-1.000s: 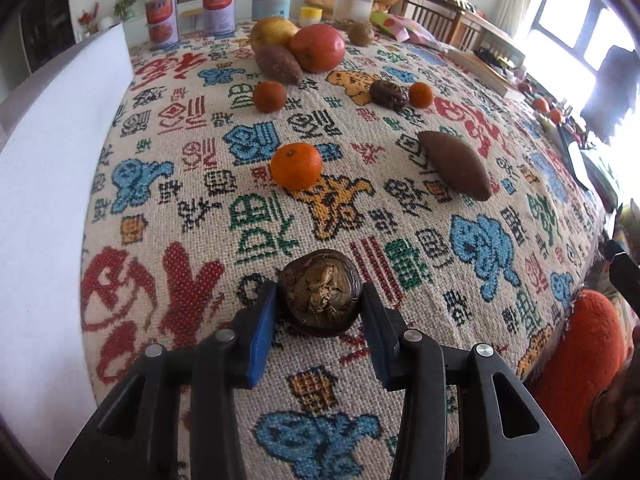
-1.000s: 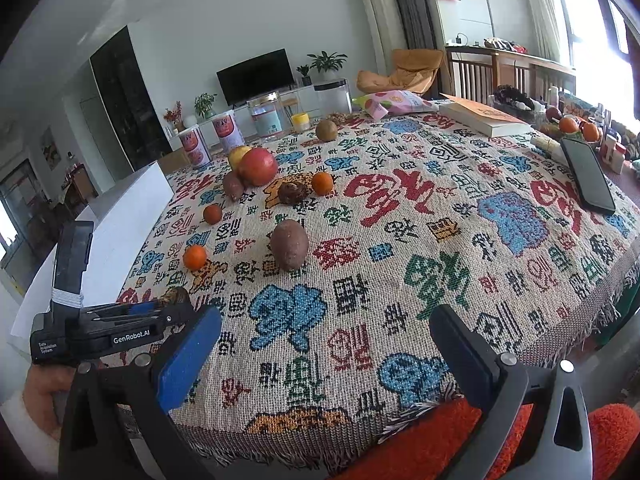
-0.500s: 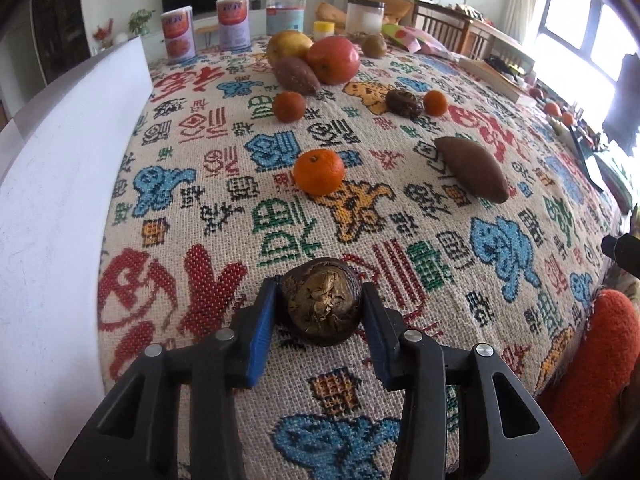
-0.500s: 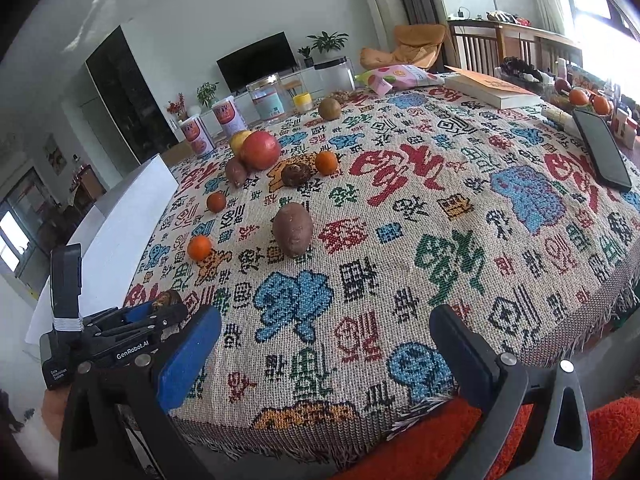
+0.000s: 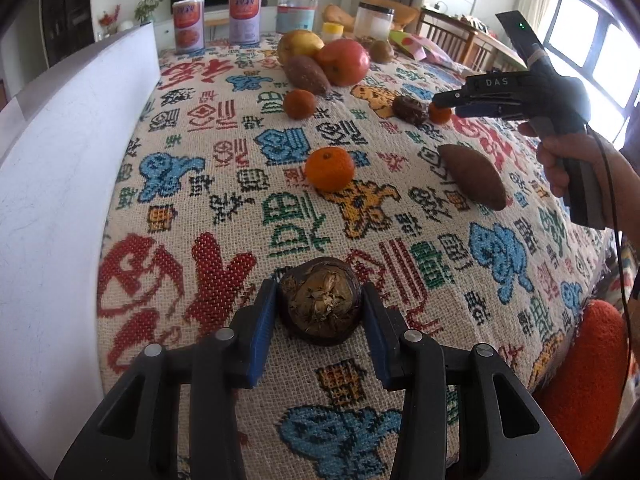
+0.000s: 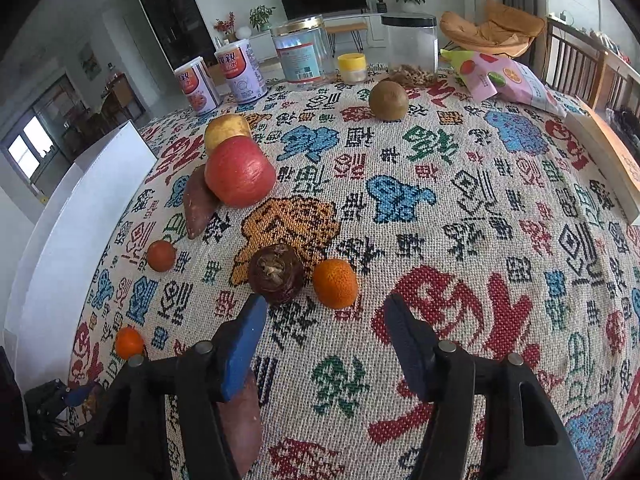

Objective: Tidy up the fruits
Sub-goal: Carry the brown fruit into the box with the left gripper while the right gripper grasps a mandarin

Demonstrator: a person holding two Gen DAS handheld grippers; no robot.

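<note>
Mangosteen [image 5: 320, 306], dark and round, sits pinched between the blue pads of my left gripper [image 5: 319, 320] above the near edge of the patterned tablecloth [image 5: 224, 184]. My right gripper [image 6: 326, 320] has just been closing, yet its jaws still stand apart with nothing between them, hovering over the cloth just short of a small orange [image 6: 334, 283] and a second mangosteen [image 6: 276, 274] touching it. Farther toward the left edge lie a sweet potato [image 6: 197, 202], a red apple [image 6: 239, 171] and a yellow fruit [image 6: 227, 130].
</note>
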